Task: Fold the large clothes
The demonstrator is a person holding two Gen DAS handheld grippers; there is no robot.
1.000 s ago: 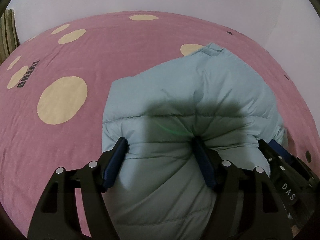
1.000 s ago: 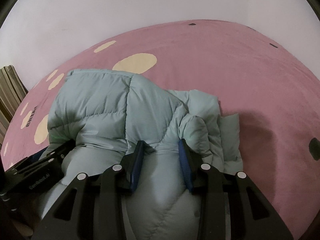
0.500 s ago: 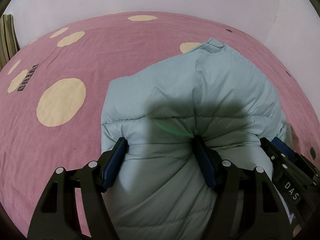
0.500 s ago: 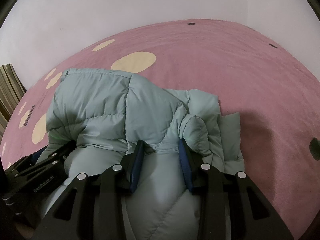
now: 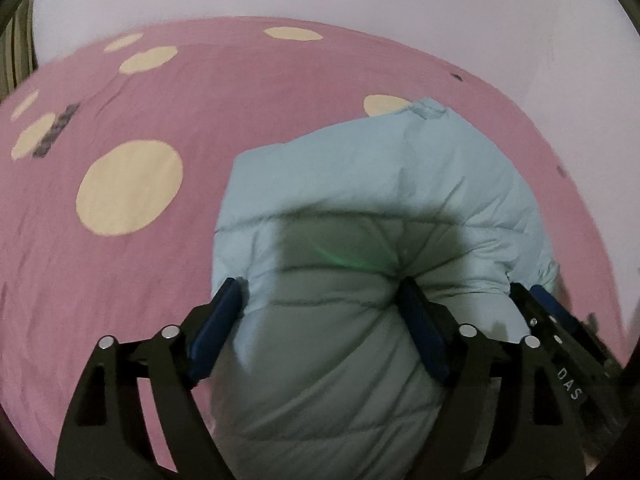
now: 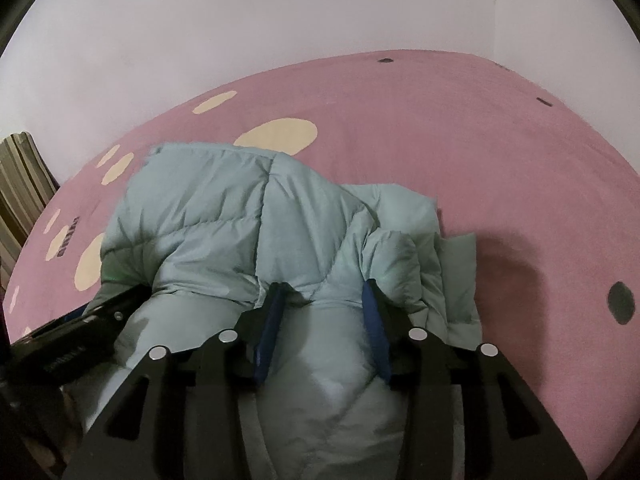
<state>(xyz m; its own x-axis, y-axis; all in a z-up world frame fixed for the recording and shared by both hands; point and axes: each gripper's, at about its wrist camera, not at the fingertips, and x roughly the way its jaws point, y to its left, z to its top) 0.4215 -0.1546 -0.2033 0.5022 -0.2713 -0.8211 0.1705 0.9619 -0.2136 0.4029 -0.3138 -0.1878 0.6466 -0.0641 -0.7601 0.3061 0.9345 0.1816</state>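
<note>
Left gripper fingers pinch a thick quilted bunch of the pale blue puffer jacket; right gripper fingers pinch another bunch (blue pads pressed into fabric both sides). Jacket lies heaped on the pink bedsheet with cream dots, grippers side by side.

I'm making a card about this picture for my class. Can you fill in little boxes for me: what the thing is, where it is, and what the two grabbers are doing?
thing: puffy light blue jacket, bunched up
where: lying on a pink bedspread with cream spots
left gripper: shut on a thick roll of the jacket, blue pads on both sides
right gripper: shut on another fold of the jacket
grippers together: side by side at the near edge
behind: plain pale wall
</note>
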